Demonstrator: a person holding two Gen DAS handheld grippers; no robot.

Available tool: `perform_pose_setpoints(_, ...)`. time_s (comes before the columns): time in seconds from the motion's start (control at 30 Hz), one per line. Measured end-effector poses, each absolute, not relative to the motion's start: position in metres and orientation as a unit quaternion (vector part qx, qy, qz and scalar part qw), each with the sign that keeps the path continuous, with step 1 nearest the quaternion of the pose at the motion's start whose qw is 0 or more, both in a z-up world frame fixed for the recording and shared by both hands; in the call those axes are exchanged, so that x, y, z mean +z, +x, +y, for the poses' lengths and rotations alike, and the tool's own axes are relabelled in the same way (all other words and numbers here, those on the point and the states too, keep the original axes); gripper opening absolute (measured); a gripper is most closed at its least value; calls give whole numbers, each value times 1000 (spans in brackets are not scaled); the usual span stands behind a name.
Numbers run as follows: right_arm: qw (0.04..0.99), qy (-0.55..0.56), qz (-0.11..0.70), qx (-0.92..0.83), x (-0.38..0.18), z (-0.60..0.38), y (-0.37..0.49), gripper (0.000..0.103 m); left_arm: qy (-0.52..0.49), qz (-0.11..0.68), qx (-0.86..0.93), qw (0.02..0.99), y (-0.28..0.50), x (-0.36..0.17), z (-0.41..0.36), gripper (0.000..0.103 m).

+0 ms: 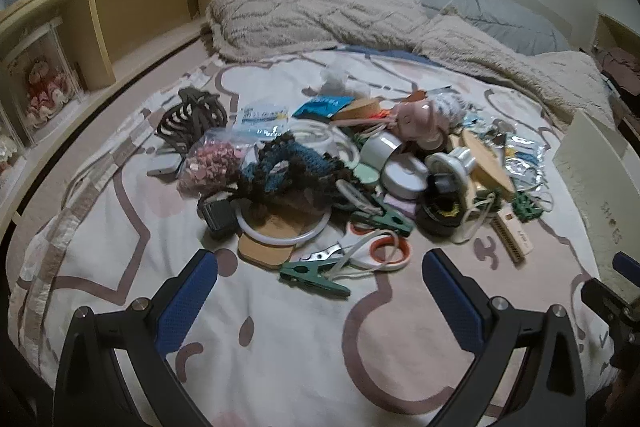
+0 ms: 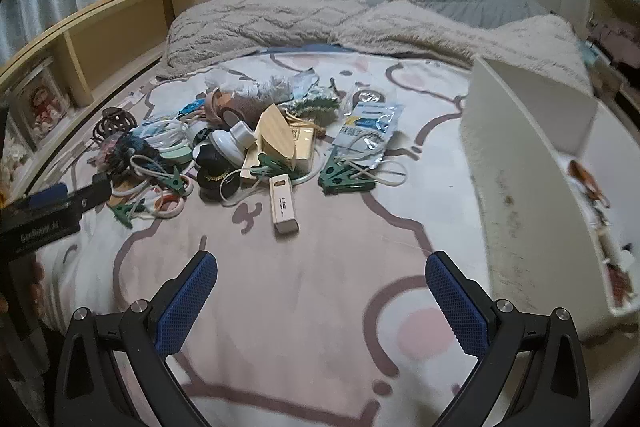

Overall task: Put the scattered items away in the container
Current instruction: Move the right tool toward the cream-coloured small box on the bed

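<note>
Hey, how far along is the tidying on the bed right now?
Barely started, it seems. The white container on the right already shows a few items inside, though what they are is hard to tell. Nothing is in hand: the left gripper and right gripper both have their jaws open and empty. Left to do: the pile, including the green clip and the wooden harmonica.
</note>
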State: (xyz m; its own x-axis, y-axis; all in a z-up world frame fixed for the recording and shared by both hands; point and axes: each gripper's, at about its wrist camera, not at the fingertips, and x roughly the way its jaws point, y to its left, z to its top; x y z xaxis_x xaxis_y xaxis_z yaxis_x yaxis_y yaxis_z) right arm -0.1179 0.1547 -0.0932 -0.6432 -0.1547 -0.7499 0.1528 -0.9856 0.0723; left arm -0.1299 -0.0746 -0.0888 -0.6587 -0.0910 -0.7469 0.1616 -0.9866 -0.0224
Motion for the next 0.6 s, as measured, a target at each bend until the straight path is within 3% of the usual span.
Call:
perform_pose_setpoints(0.3,94,467,-3,-880,-129,142,-161,103,445,56,-890,86,-141,-118,-96,103)
perform_pose_setpoints(0.6,100,477,56,-871,-149,126,-188,103,471,44,-877,87,-149,-140,-93,103)
